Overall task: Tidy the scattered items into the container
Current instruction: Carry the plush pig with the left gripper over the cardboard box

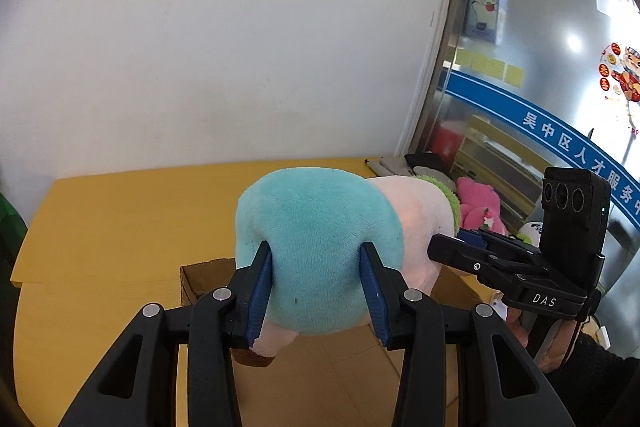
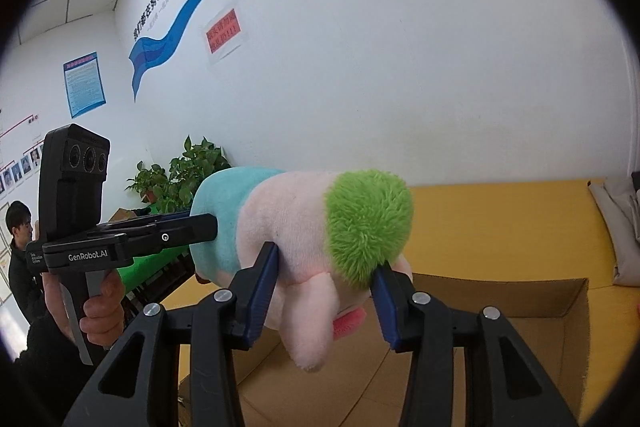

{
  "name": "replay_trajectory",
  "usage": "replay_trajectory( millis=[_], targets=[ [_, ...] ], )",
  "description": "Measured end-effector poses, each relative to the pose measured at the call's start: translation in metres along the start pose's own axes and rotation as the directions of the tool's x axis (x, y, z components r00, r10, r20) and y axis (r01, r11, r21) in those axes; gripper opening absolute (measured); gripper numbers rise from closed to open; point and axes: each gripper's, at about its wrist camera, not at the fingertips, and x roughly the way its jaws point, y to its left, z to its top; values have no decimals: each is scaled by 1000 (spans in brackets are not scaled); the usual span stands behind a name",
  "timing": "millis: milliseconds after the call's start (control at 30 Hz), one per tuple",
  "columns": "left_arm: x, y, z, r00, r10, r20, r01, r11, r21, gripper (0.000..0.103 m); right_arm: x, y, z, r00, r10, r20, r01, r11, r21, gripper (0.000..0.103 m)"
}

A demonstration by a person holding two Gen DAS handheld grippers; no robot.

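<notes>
Blue-padded left claw [image 1: 316,291] pinching teal end of soft pink-teal-green plush toy [image 1: 320,251]; right claw [image 2: 326,297] pinching its pink-green end. Toy hangs between both, over open brown cardboard box [image 2: 560,303] on yellow desk [image 1: 120,211]. Judgement: lower level, centre inside walls, spread both claws together. More plush toys [image 1: 478,203] far right.

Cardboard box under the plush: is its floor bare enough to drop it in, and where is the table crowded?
The cardboard box floor looks bare beneath the plush toy, held by the left gripper and right gripper. The yellow table is bare toward the wall; toys including a pink plush crowd its far right corner.
</notes>
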Motion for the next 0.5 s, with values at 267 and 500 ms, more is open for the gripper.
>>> replay_trajectory(
  millis=[267, 500],
  targets=[
    [89, 57, -23, 987, 52, -153, -66, 993, -95, 45, 94, -46, -38, 990, -24, -138, 44, 989, 143, 44],
    [137, 84, -49, 957, 109, -268, -145, 982, -118, 46, 142, -64, -69, 960, -55, -275, 108, 977, 184, 44]
  ],
)
